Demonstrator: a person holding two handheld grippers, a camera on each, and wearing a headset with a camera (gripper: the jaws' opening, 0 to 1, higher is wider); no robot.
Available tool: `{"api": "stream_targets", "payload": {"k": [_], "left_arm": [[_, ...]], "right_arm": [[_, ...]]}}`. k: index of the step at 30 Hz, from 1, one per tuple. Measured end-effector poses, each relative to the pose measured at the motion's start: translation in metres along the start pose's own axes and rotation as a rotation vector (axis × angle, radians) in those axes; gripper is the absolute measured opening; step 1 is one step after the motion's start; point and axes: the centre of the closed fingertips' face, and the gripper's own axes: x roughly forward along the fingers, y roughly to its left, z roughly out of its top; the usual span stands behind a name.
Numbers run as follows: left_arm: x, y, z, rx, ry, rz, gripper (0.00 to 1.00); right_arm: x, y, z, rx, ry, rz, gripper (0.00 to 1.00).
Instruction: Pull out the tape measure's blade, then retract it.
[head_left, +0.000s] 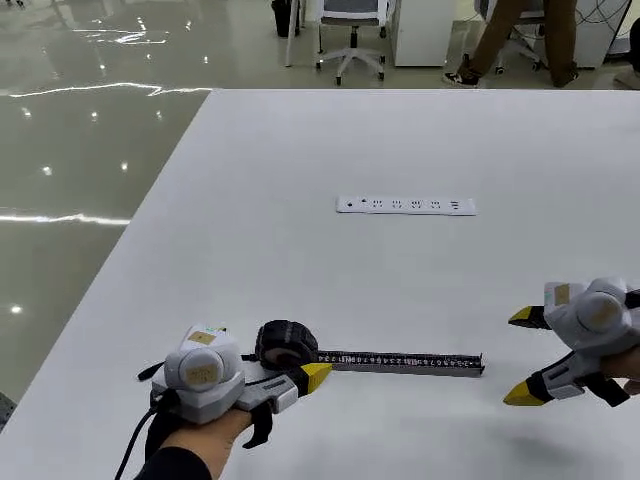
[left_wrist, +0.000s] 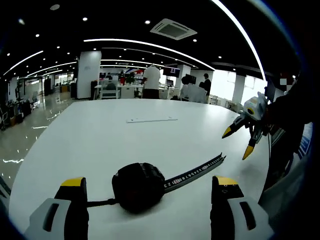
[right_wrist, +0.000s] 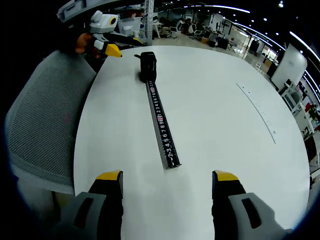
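A black tape measure case (head_left: 287, 343) lies on the white table (head_left: 400, 280), its blade (head_left: 400, 362) pulled out flat to the right. My left gripper (head_left: 296, 362) is open, its yellow-tipped fingers (left_wrist: 74, 182) standing either side of the case (left_wrist: 138, 186) with gaps on both sides. The blade (left_wrist: 195, 172) runs off toward the right gripper (left_wrist: 239, 141). My right gripper (head_left: 522, 355) is open and holds nothing, just past the blade's end. In the right gripper view the blade tip (right_wrist: 171, 162) lies a little ahead of the right gripper (right_wrist: 167, 176), and the case (right_wrist: 148, 65) sits far off.
A white power strip (head_left: 405, 205) lies flat mid-table, beyond the tape. The table's left edge (head_left: 120, 230) drops to a glossy floor. An office chair (head_left: 352, 40) and a person's legs (head_left: 500, 40) stand past the far edge.
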Motion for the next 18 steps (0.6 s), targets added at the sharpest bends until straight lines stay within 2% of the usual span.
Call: {"api": "stream_targets", "payload": {"k": [1,2,5,7,10,13,18], "left_arm": [[0.002,-0.002,-0.004,0.078,0.019,-0.008,1.0],[0.004,-0.003,-0.006,0.104,0.026,-0.007,1.0],[0.007,-0.005,-0.012,0.021,0.04,-0.014,1.0],[0.007,-0.002,-0.013,0.023,0.041,-0.014,1.0],[0.006,0.003,-0.014,-0.016,0.039,-0.007,1.0],[0.004,0.007,-0.011,-0.062,0.022,0.008,1.0],[0.005,0.006,-0.011,-0.066,0.019,0.007,1.0]], "right_arm": [[0.005,-0.002,-0.001,-0.038,0.021,0.012,0.66],[0.008,-0.003,-0.003,-0.045,0.045,0.027,0.64],[0.017,-0.003,0.002,-0.069,0.066,0.064,0.58],[0.025,-0.009,-0.001,-0.059,0.081,0.075,0.52],[0.034,-0.013,-0.006,-0.049,0.084,0.074,0.46],[0.037,-0.009,-0.008,-0.057,0.096,0.09,0.4],[0.044,-0.013,-0.016,-0.057,0.121,0.103,0.32]]}}
